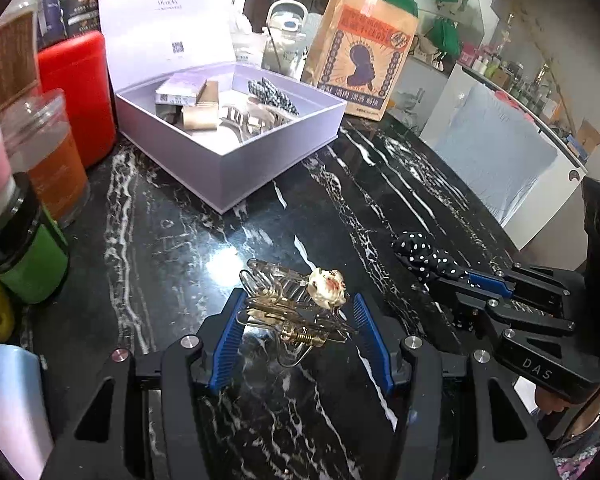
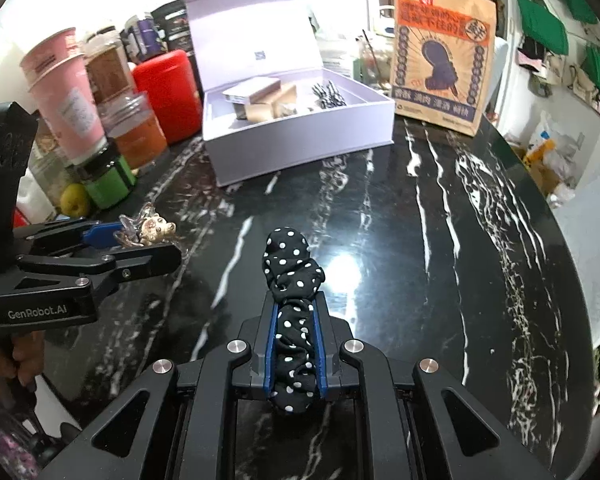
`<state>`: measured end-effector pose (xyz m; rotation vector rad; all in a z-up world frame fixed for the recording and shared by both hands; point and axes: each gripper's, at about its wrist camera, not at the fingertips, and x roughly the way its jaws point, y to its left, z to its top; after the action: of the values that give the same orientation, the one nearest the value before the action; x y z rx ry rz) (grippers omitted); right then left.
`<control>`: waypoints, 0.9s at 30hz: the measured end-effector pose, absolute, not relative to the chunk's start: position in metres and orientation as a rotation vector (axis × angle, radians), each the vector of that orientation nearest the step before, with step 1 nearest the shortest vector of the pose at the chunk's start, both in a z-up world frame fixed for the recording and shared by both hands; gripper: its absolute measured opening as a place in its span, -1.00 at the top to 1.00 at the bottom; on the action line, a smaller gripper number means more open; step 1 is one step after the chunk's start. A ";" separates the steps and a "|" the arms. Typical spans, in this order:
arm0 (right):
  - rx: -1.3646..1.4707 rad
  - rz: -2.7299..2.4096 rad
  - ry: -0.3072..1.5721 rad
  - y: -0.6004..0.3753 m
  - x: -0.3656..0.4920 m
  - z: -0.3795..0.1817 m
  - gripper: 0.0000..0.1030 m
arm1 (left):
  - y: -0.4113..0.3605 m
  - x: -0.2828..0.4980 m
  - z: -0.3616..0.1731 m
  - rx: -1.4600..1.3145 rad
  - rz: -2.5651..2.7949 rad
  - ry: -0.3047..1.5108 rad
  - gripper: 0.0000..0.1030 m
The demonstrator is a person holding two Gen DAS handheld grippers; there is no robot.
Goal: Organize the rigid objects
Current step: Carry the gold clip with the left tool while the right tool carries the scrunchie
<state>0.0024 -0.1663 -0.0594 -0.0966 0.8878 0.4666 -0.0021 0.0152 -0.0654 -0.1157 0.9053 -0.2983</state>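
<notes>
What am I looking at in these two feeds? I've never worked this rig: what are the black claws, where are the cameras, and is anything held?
No robot arm here: a person holds a two-finger gripper in each hand, each with a fisheye camera looking along its fingers.

In the left wrist view, the left gripper holds a clear hair claw clip with a small cream charm. The right gripper shows to its right.

In the right wrist view, the right gripper is shut on a black polka-dot scrunchie.

Both are over a black marble table. Behind stands an open lilac box already holding small items, with jars and cups to its left and a paper bag to its right.
</notes>
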 end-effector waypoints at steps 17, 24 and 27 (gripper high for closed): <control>-0.126 0.529 0.812 -0.153 -0.010 -0.021 0.71 | 0.017 -0.012 -0.017 -0.080 -0.293 0.792 -0.05; -0.139 0.528 0.776 -0.152 0.004 -0.007 0.71 | 0.016 0.010 -0.005 -0.081 -0.302 0.772 -0.05; -0.154 0.520 0.764 -0.151 0.014 -0.002 0.71 | 0.018 0.021 -0.007 -0.100 -0.311 0.776 -0.05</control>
<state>0.0138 -0.1511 -0.0017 -0.1545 0.7639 0.5201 0.0206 0.0182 -0.0065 -0.1003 0.7757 -0.3108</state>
